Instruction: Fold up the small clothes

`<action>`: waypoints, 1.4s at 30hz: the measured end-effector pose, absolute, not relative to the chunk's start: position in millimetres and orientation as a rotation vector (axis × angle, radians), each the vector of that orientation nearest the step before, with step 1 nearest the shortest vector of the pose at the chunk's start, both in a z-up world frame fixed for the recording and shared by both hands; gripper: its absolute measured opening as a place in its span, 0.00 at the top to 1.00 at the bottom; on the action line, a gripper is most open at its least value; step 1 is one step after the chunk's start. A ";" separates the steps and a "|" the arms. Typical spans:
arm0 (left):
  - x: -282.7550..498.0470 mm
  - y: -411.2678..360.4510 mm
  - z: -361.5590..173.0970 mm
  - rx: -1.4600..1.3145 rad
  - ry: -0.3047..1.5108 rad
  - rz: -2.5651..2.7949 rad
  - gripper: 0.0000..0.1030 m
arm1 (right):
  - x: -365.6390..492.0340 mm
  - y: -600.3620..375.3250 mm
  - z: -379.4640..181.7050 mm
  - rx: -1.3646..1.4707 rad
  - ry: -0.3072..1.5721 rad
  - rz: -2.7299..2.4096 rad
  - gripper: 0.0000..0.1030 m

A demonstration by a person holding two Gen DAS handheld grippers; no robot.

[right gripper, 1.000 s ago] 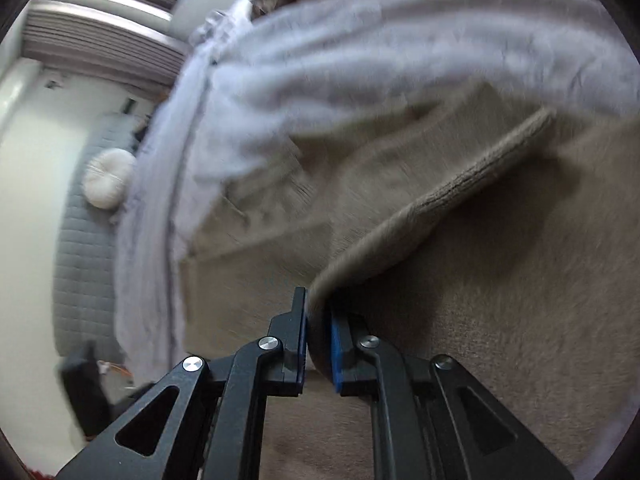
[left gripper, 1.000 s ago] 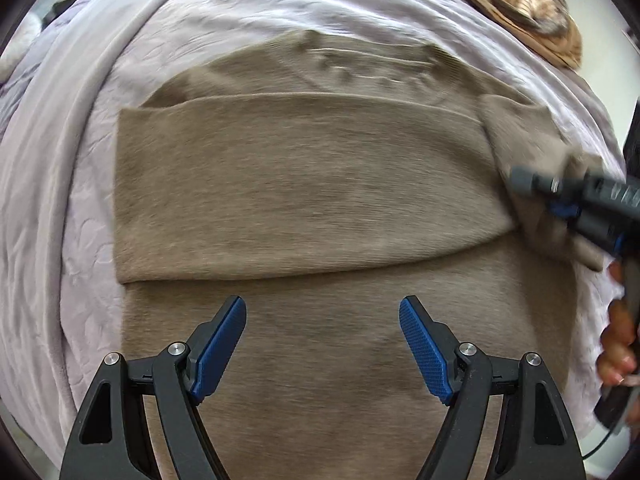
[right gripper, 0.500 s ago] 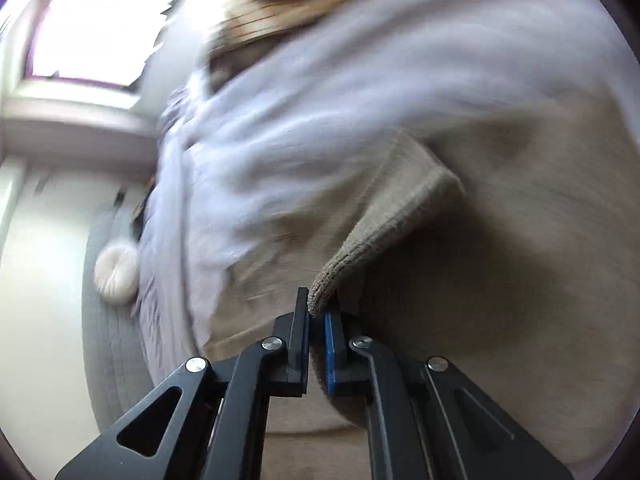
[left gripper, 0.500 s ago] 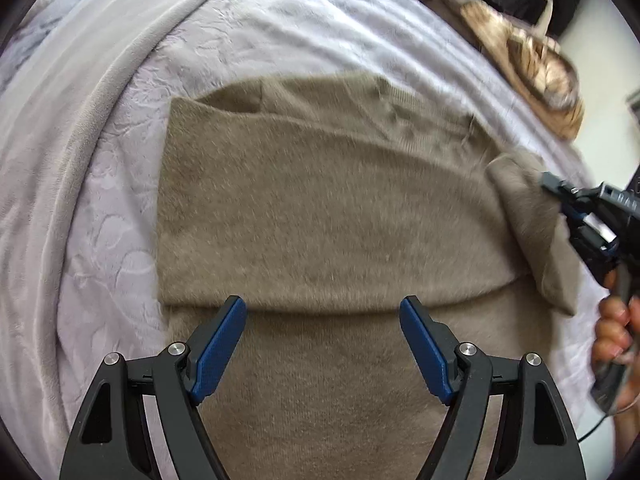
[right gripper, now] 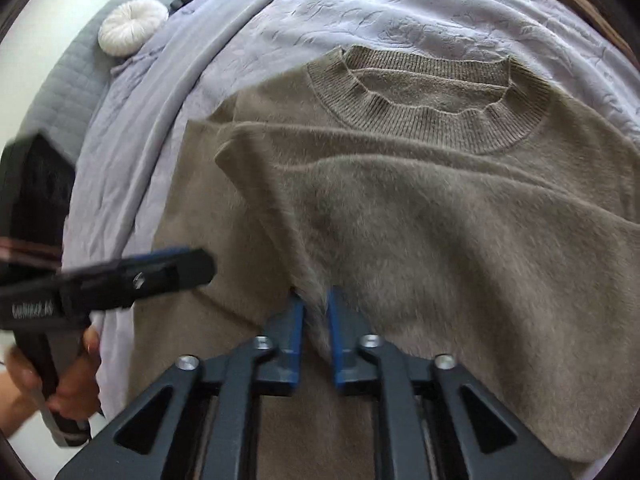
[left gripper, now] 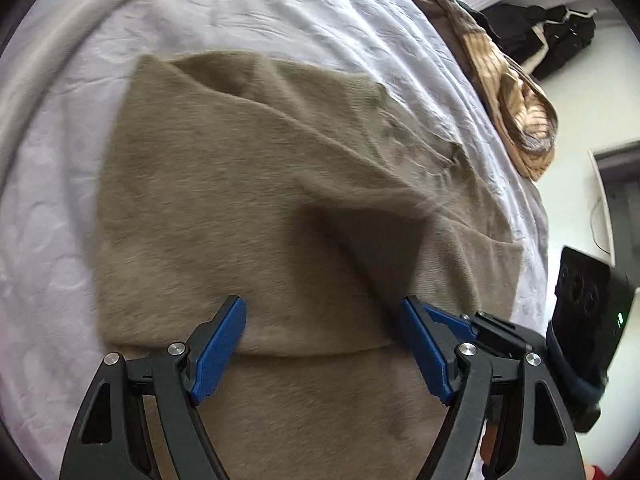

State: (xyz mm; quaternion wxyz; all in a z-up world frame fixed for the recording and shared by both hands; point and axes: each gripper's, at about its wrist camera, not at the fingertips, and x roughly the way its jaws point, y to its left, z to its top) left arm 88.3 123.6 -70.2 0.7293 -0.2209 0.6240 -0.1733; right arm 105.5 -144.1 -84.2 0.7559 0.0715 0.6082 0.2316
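The taupe sweater [right gripper: 420, 216] lay on the lilac bedspread [right gripper: 280, 12], collar [right gripper: 432, 92] at the far end, one sleeve already folded flat across the chest. The second sleeve [right gripper: 460, 248] had been drawn over on top of it, slanting down toward the middle of the body.

The right gripper [right gripper: 316, 312] hung just above that sleeve's end. Its jaws had just been opening. They stood a little apart, with a tuft of fuzzy knit between the blue pads [right gripper: 296, 320]. I could not see the pads pressing on it, so I took the sleeve as let go, or very nearly so.

The left gripper [left gripper: 324, 344] hovered wide open over the lower edge of the first folded sleeve and held nothing. From the right camera it showed as a dark blur at the left, with the person's hand [right gripper: 68, 376] round its handle.

To my eye the step in hand was laying the second sleeve down. To do it well, I thought the right jaws should spread fully before lifting, since the knit looked clingy and could ride up with the pads. A straight lift, not a sideways drag, seemed best for keeping the sleeve where it lay. The sleeve sat at a slant with a raised ridge down its length. Smoothing it square with the first one would give the next fold a cleaner line.
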 end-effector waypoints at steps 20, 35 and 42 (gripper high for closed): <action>113.4 95.0 -46.2 -0.455 1.330 -0.442 0.92 | -28.6 -427.6 -111.3 1.247 1.028 -0.067 0.93; 123.0 104.4 -53.6 -0.396 1.347 -0.407 0.92 | -18.2 -450.3 -90.5 1.037 1.090 0.004 0.62; 125.1 95.8 -48.4 -0.320 1.350 -0.411 0.92 | -15.0 -451.8 -125.5 1.206 1.074 0.059 0.66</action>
